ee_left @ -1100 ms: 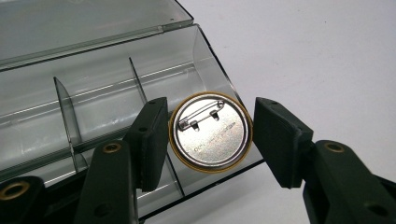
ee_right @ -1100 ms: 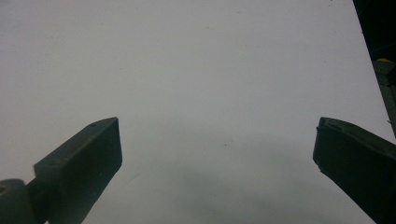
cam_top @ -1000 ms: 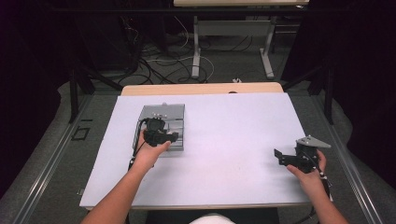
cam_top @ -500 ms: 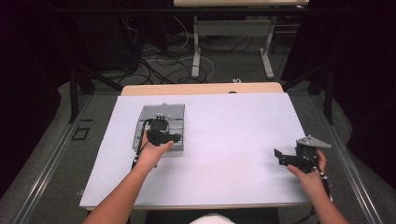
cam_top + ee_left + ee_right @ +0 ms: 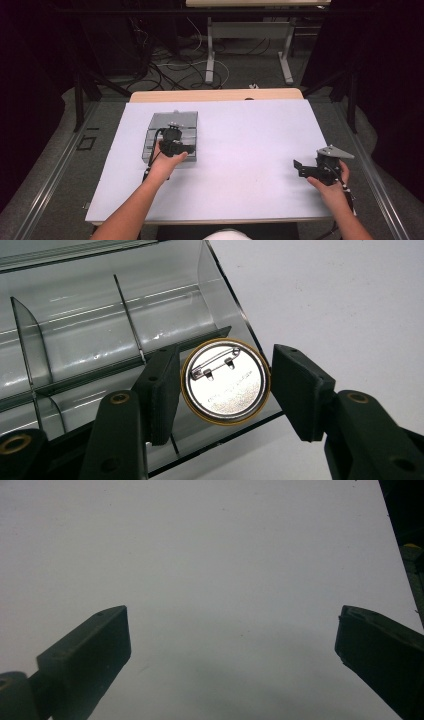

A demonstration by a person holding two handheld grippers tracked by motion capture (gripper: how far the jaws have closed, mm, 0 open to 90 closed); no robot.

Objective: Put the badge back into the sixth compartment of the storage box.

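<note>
Pin badge [image 5: 225, 382] back, faint unreadable print, divided tray [image 5: 100, 335]

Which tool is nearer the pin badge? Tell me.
Left. The left tool straddles the pin badge in the compartment box; the right tool sits across the table.

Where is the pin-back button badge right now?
In the left gripper view, the badge lies pin side up in the clear organizer box's corner compartment, between the left gripper's open jaws.
</note>
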